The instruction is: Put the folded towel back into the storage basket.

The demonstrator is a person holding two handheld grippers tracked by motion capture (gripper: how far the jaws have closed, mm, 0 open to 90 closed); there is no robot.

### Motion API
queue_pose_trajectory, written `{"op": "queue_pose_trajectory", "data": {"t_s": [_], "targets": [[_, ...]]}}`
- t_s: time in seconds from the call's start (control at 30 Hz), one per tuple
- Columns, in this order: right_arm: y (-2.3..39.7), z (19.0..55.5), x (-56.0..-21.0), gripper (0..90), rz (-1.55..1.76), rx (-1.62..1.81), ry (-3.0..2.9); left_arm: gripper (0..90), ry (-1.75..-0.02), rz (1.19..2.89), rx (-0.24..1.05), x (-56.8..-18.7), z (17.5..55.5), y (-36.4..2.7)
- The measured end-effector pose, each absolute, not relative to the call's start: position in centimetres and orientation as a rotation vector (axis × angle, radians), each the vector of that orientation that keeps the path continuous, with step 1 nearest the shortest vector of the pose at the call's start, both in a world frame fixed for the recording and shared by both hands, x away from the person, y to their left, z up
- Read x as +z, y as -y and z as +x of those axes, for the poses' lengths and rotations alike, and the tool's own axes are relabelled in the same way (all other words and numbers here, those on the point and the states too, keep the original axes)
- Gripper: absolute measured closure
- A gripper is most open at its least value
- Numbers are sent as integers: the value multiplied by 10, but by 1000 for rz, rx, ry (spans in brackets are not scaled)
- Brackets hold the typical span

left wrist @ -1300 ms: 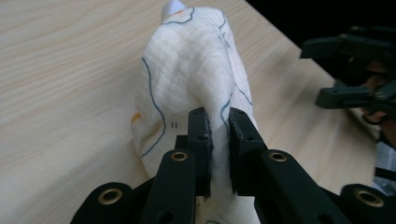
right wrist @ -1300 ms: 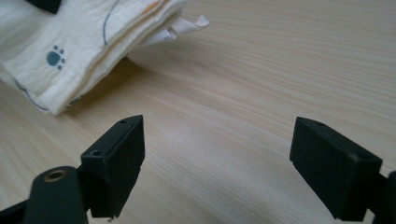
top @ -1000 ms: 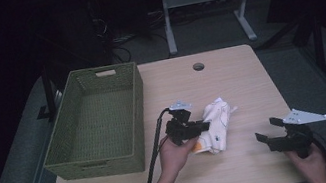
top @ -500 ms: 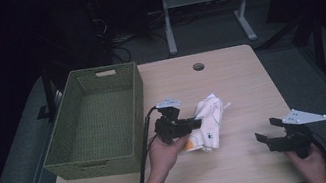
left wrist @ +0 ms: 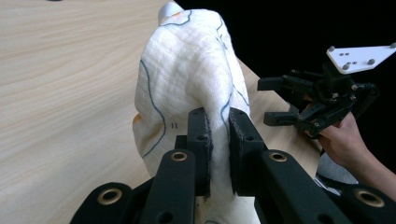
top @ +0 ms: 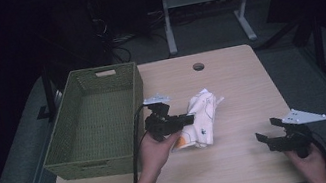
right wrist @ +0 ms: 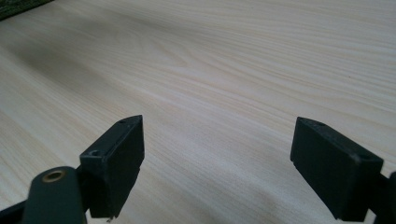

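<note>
Left gripper (left wrist: 218, 128) is pinching a fold of the white cloth (left wrist: 187, 70), beside the green basket (top: 95, 123) | right gripper (right wrist: 219, 163) is waiting gaping, empty, near right | risk: thin pinch slipping, cloth snagging the basket rim.

The cloth (left wrist: 187, 70) is showing white quilted fabric with thin blue outlines and an orange patch. The basket (top: 99, 128) is appearing olive-green woven. The table (top: 231, 84) is displaying pale wood grain.
</note>
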State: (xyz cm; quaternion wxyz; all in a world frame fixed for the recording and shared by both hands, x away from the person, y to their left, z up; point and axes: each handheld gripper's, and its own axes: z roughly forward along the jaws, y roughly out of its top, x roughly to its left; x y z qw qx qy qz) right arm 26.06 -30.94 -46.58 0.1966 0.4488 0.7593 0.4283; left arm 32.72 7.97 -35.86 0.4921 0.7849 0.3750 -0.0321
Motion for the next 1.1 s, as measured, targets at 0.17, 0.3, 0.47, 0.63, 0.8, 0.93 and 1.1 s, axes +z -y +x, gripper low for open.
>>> {"op": "queue_pose_trajectory", "data": {"t_s": [0.17,0.3,0.47,0.63,0.8,0.93,1.1], "targets": [[310,260,-466,171,1251,1195,-2124,813,-914,1897,-79,-355,327,-85],[310,261,-466,171,1253,1194,-2125,813,-918,1887,-84,-352,327,-90],[309,261,-466,171,1252,1191,-2124,813,-916,1900,-88,-348,327,-94],[309,261,-466,171,1252,1191,-2131,813,-909,1905,-76,-341,326,-98],[309,260,-466,171,1255,1189,-2127,813,-911,1905,-73,-336,327,-103],[309,261,-466,171,1254,1184,-2131,813,-915,1902,-71,-330,328,-110],[308,260,-466,171,1258,1181,-2132,813,-927,1884,-67,-323,330,-122]]}}
